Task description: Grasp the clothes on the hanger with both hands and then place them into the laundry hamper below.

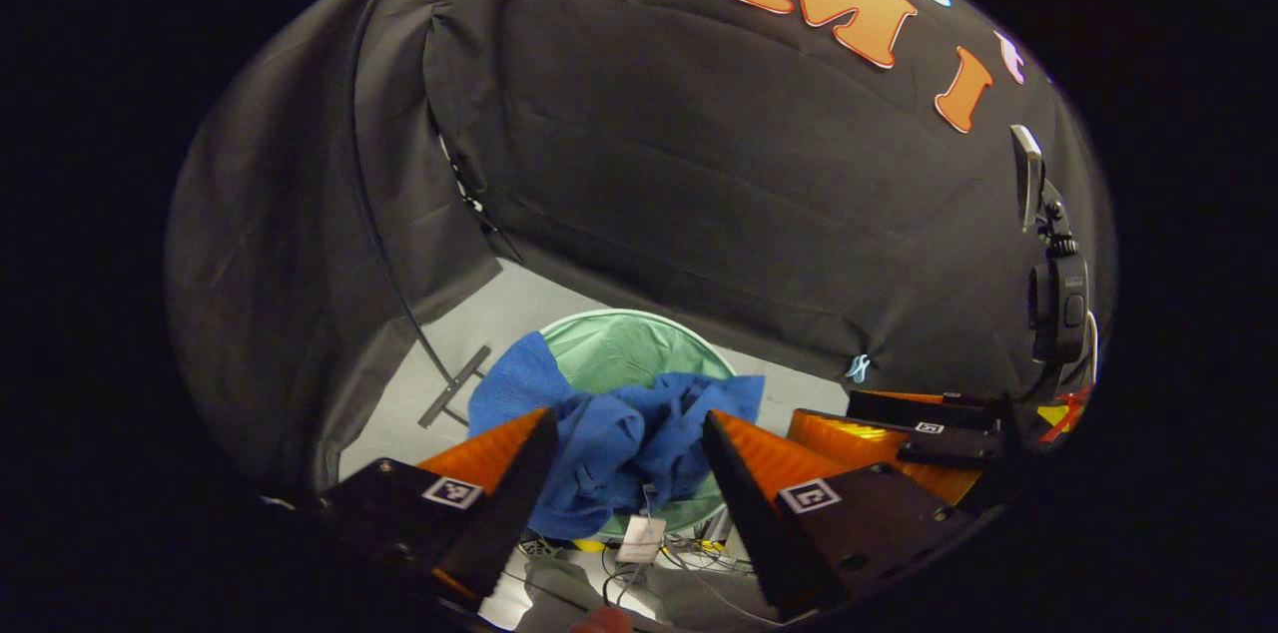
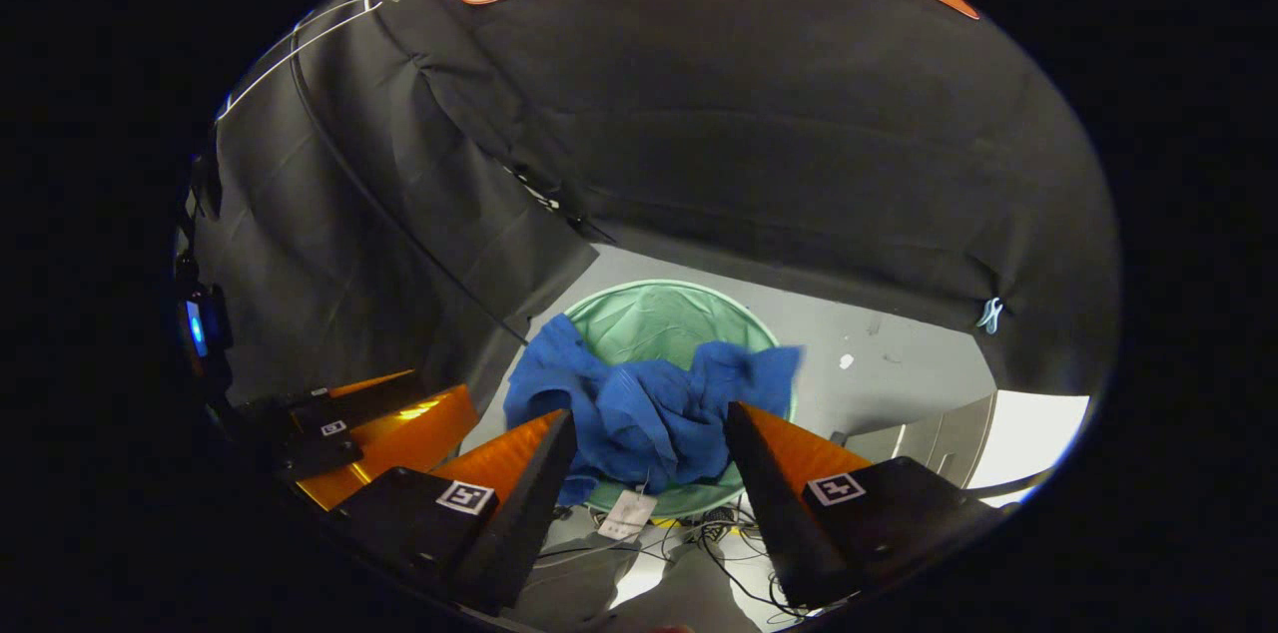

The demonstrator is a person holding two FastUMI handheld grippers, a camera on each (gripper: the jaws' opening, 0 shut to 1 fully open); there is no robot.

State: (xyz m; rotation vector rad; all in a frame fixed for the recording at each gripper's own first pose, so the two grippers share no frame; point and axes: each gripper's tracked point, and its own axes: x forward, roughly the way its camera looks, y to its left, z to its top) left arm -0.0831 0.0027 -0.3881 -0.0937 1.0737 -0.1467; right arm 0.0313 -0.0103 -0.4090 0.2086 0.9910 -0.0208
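A blue garment (image 1: 619, 443) lies crumpled over the near rim of the round green laundry hamper (image 1: 624, 348) on the floor, with a white tag (image 1: 639, 538) hanging from it outside. My left gripper (image 1: 629, 418) hovers above it, open, nothing between its fingers. In the right gripper view the same blue garment (image 2: 649, 413) spills across the hamper (image 2: 664, 323), its tag (image 2: 627, 513) dangling. My right gripper (image 2: 649, 413) is also open and apart from the cloth. Each view shows the other gripper alongside: the right one (image 1: 899, 433) and the left one (image 2: 369, 423).
Grey floor (image 2: 899, 353) surrounds the hamper, with loose cables (image 2: 719, 533) by its near side and a metal bar (image 1: 454, 383) to the left. A device on a stand (image 1: 1058, 284) hangs at the right. A thin wire hanger (image 2: 300, 34) shows high at the left.
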